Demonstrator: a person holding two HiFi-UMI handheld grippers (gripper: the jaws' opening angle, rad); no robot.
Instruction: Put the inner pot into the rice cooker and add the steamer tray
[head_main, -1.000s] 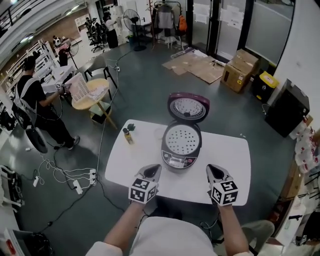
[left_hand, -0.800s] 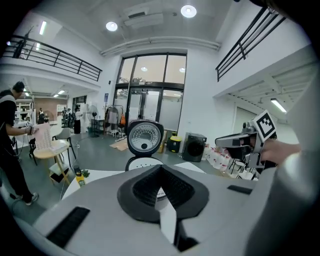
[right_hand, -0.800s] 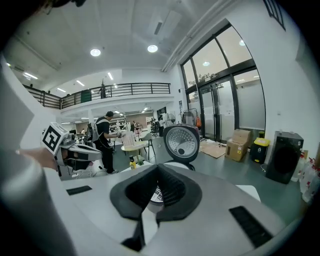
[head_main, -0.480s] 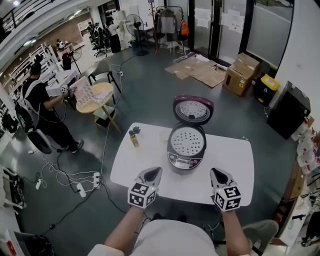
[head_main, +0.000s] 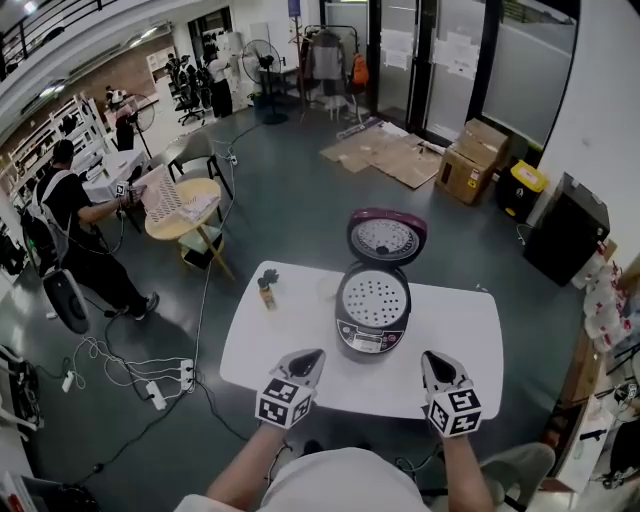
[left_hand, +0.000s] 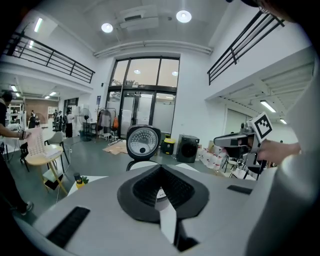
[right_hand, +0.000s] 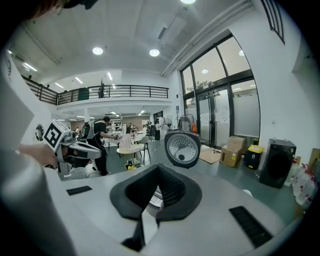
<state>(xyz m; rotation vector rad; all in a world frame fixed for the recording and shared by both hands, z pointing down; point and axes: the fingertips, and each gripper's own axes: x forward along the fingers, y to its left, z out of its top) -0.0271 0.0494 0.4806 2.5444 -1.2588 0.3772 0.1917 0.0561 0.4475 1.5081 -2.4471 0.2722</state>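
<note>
Rice cooker (head_main: 371, 322): stands in the middle of the white bench (head_main: 290, 345), its lid (head_main: 387, 238) open at the far side.
Steamer tray (head_main: 374, 298): has many holes and sits in the mouth of the Rice cooker.
Left tongs (head_main: 309, 357): pressed together with nothing between, over the near edge of the bench, left of the Rice cooker and apart from it.
Right tongs (head_main: 432, 360): also pressed together and empty, right of the Rice cooker.
Small bottle (head_main: 267, 293): on the bench, near its far-left corner.

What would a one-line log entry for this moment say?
rice cooker: lid open, steamer tray inside | left tongs: shut, empty | right tongs: shut, empty
</note>
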